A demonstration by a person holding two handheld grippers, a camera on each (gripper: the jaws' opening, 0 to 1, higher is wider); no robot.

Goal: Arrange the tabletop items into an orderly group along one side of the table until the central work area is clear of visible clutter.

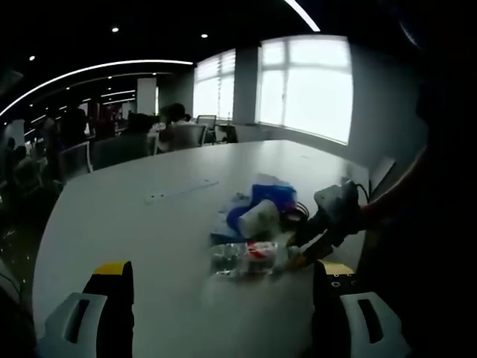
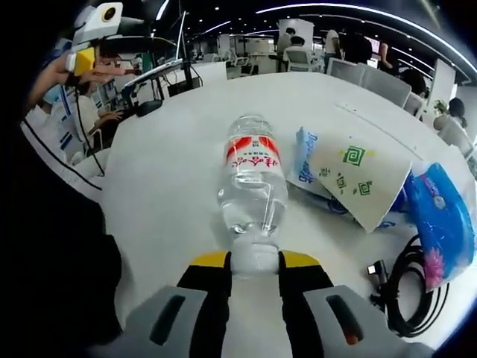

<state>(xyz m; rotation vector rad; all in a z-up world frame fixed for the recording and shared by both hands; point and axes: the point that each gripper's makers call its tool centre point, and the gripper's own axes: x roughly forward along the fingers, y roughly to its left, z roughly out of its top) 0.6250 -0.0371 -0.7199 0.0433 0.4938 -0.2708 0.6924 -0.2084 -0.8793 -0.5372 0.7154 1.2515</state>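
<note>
In the left gripper view, the left gripper (image 1: 223,313) hangs over the near part of the white bench (image 1: 134,224) with its 2 yellow-tipped jaws spread wide and nothing between them. Ahead, toward the bench's right edge, the clutter sits in 1 loose pile: a clear water bottle (image 1: 246,257) lying on its side, a white paper cup (image 1: 261,216) and a blue tissue pack (image 1: 272,192) behind it. The right gripper (image 1: 305,250) reaches in from the right, at the bottle's end.

In the right gripper view, the right gripper (image 2: 253,270) has its jaws closed on the cap end of the water bottle (image 2: 252,179), which lies flat, pointing away. Just to its right lie the paper cup (image 2: 358,183), the tissue pack (image 2: 440,224) and a coiled black cable (image 2: 414,287).

The grip looks narrow and far from the bottle's middle, so the body will probably swing if lifted. It seems better to slide it low across the bench, parallel to the cup, and stop just short of touching.
</note>
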